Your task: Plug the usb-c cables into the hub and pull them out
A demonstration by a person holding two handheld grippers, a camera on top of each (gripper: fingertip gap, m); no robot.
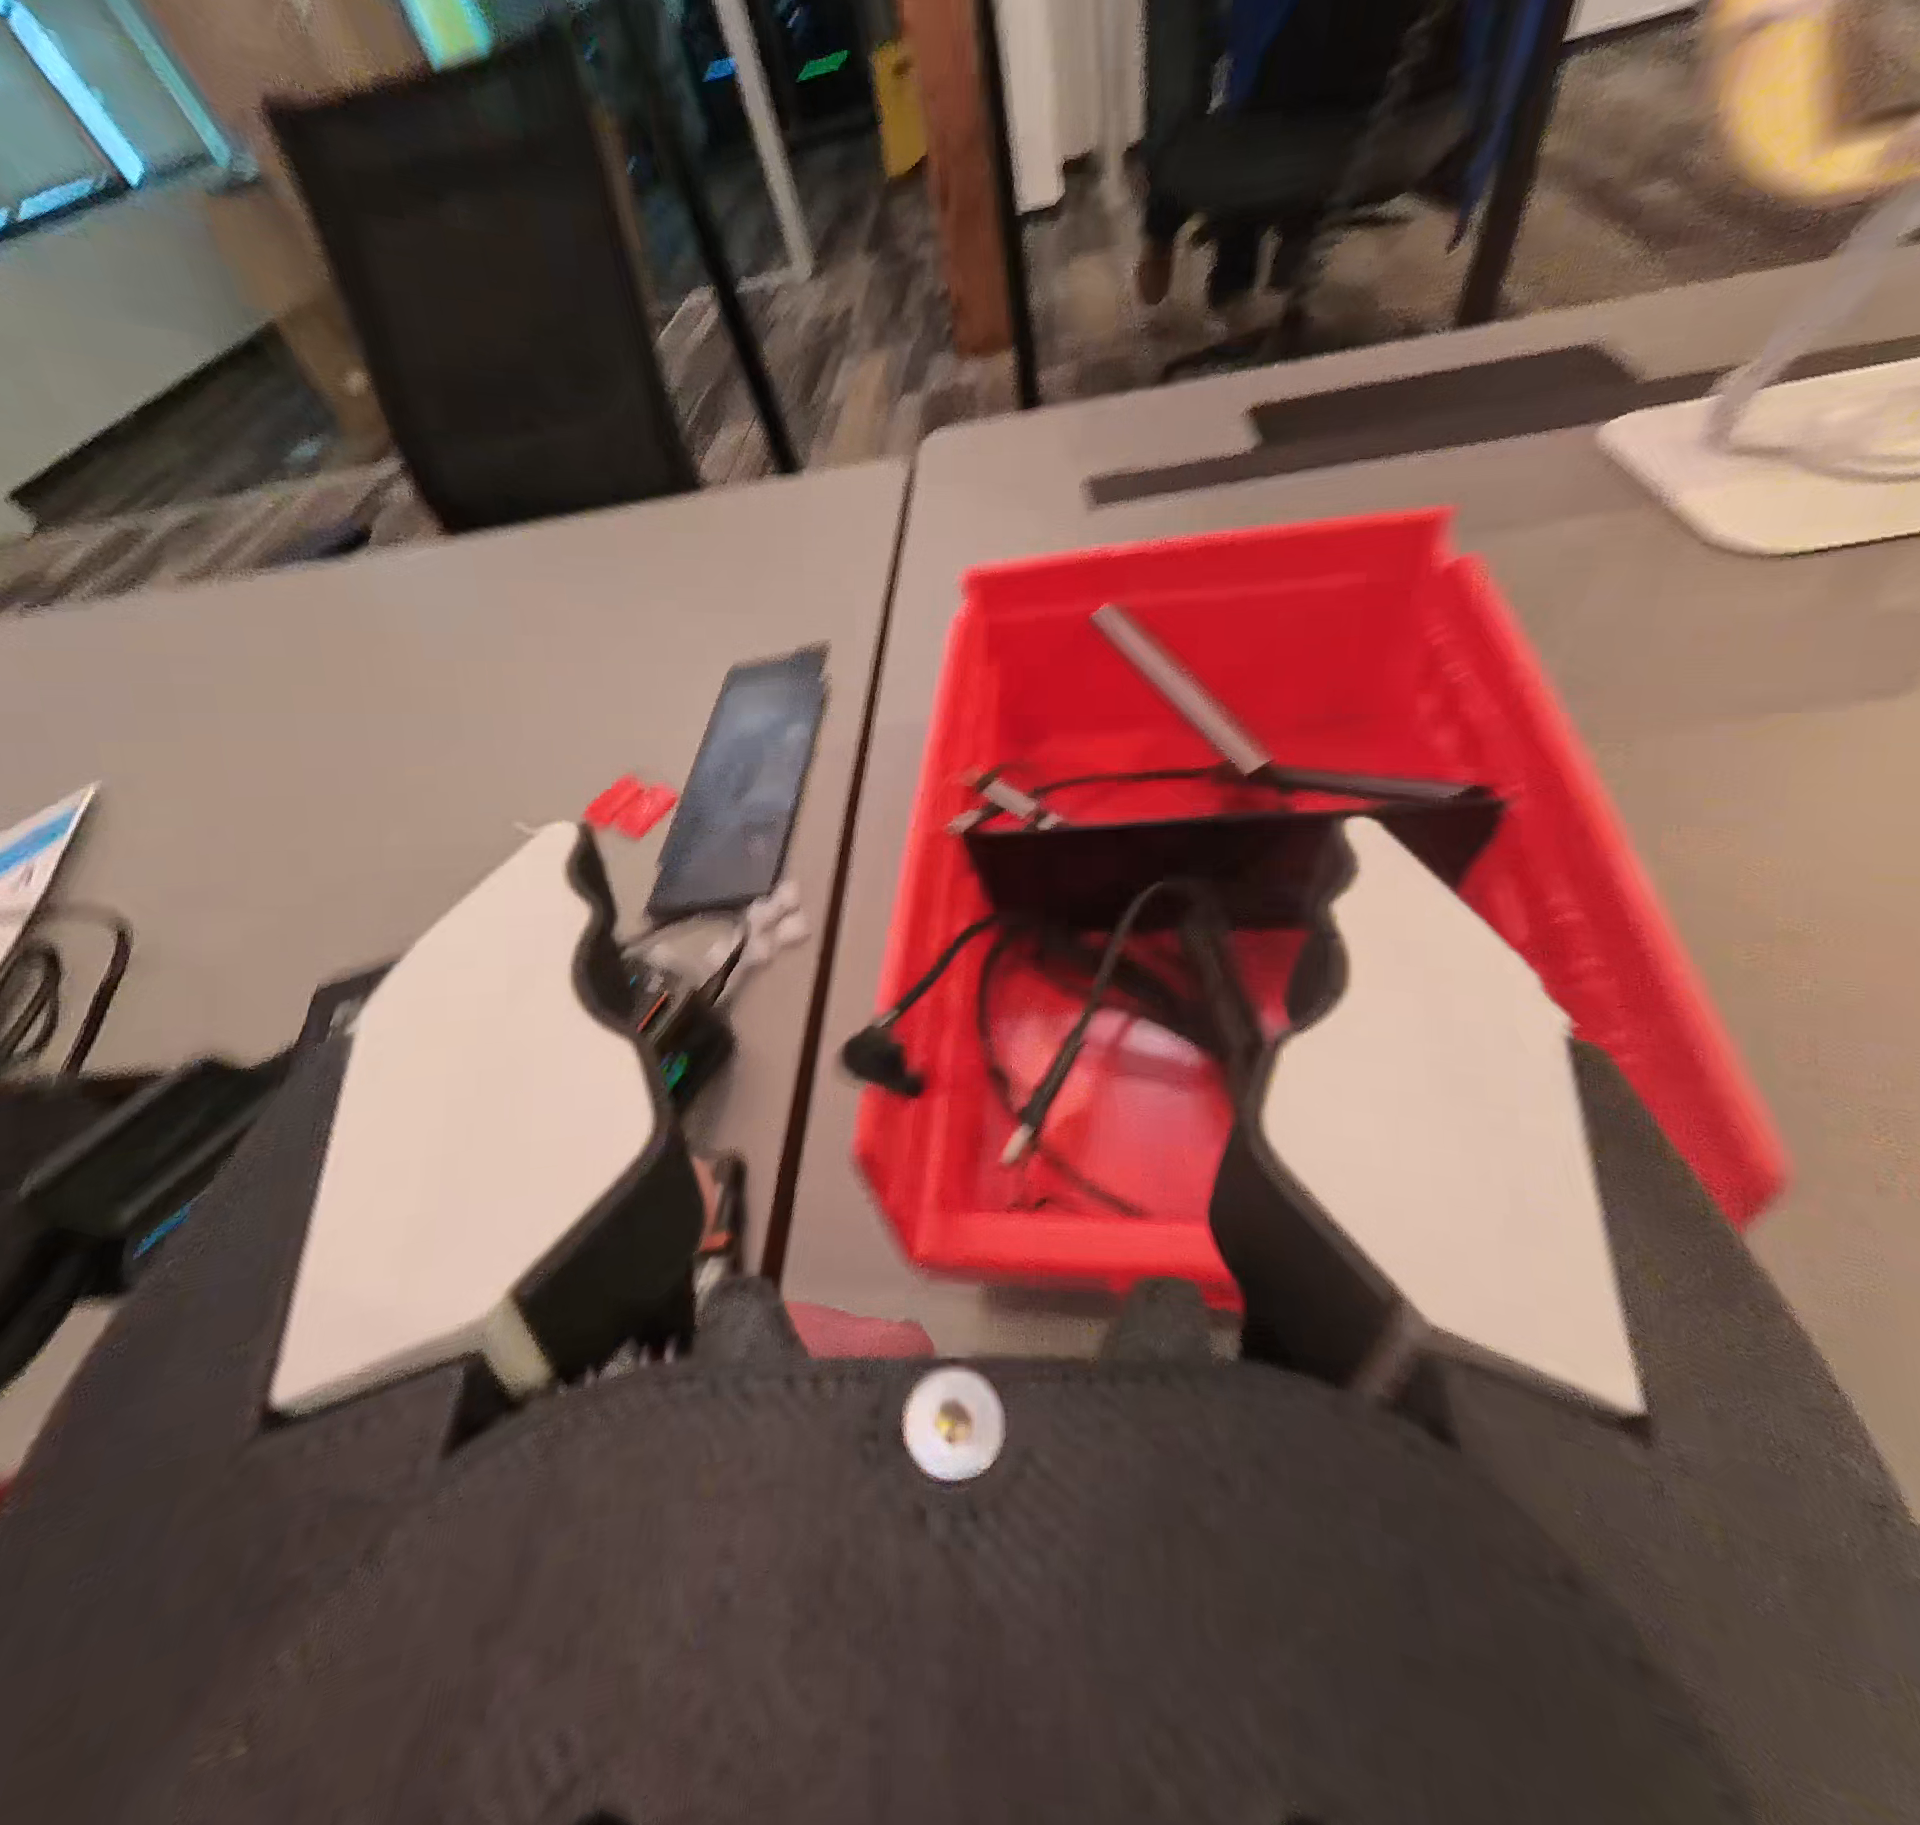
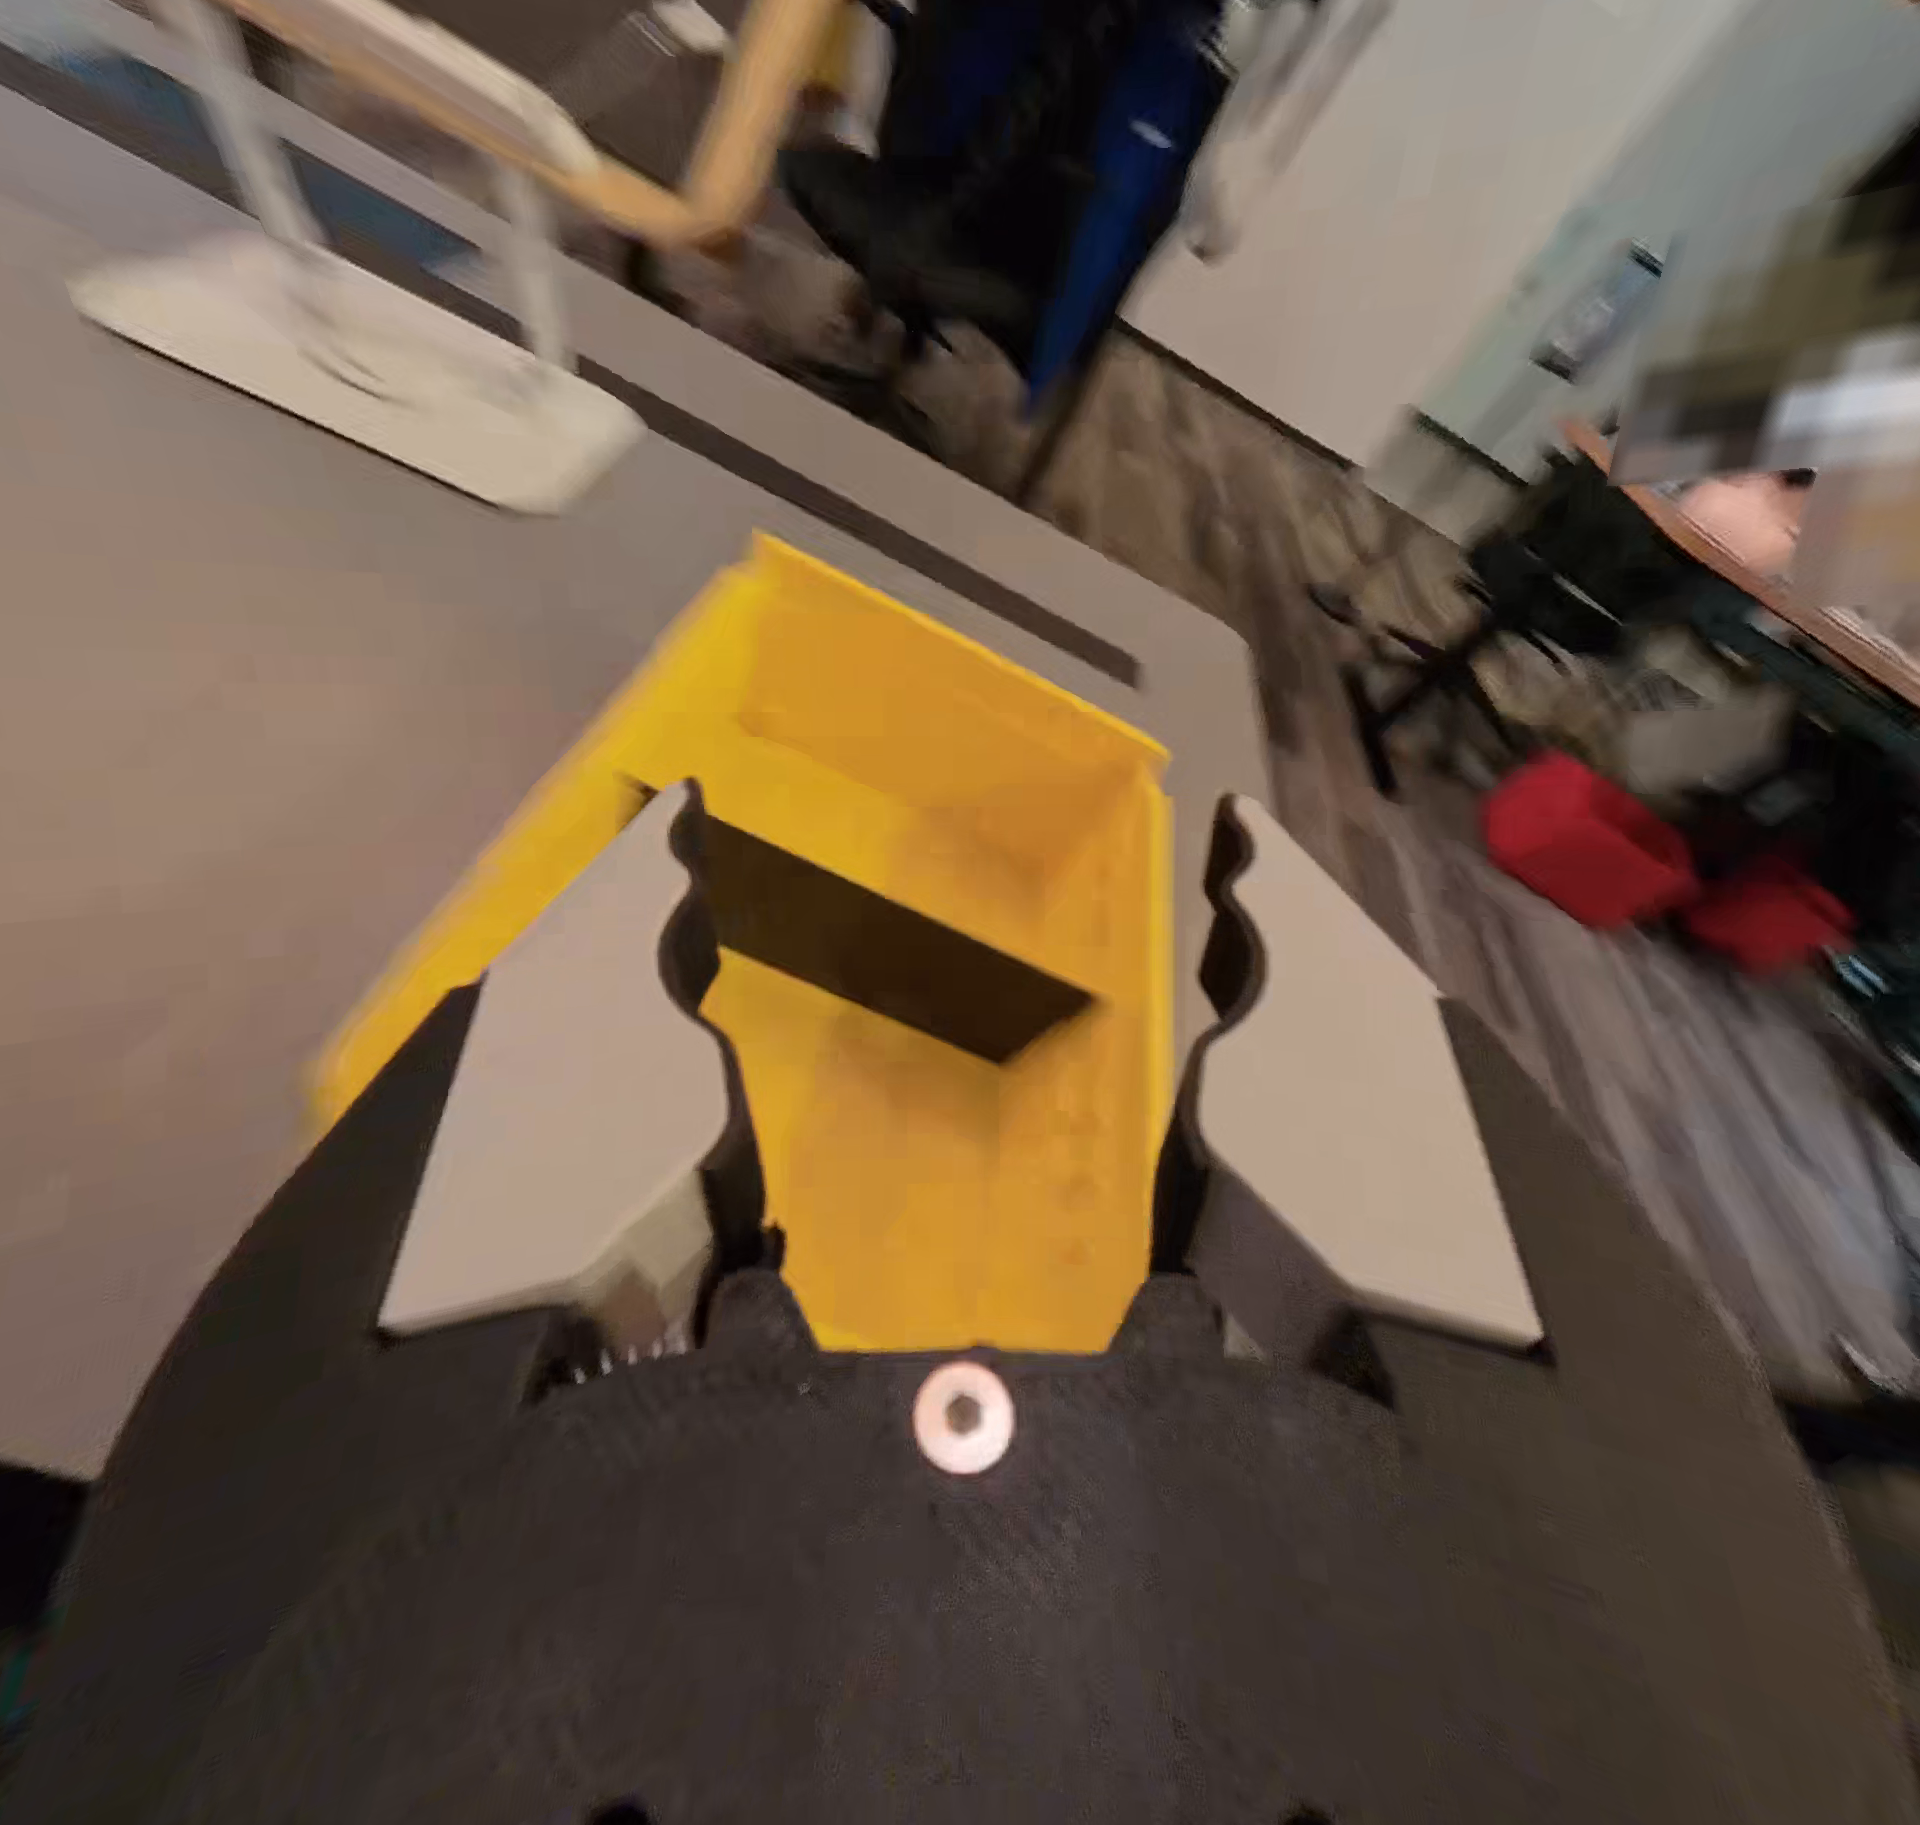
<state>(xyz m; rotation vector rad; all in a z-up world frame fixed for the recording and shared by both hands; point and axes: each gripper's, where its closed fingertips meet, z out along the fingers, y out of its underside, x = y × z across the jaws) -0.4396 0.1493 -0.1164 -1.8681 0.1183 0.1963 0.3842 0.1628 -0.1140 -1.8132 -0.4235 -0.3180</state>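
- Grey counter (image 1: 416, 695), two slabs meeting at a dark seam (image 1: 852, 840).
- Black mesh-backed chair (image 1: 478, 289) beyond its far edge.
- Mottled grey carpet floor (image 2: 1558, 1100).
- Brown wooden post (image 1: 956, 134).
- Window (image 1: 62, 113), far left, daylit.
- Pale wall (image 2: 1455, 165).

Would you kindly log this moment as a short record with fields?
left gripper: open, holding nothing, above the red bin
right gripper: open, holding nothing, above the yellow bin
red bin: holds a grey hub and loose black cables, with a black divider across it
yellow bin: nothing inside but a black divider
smartphone: flat on the grey table, left of the red bin
sharpness: both views motion-blurred
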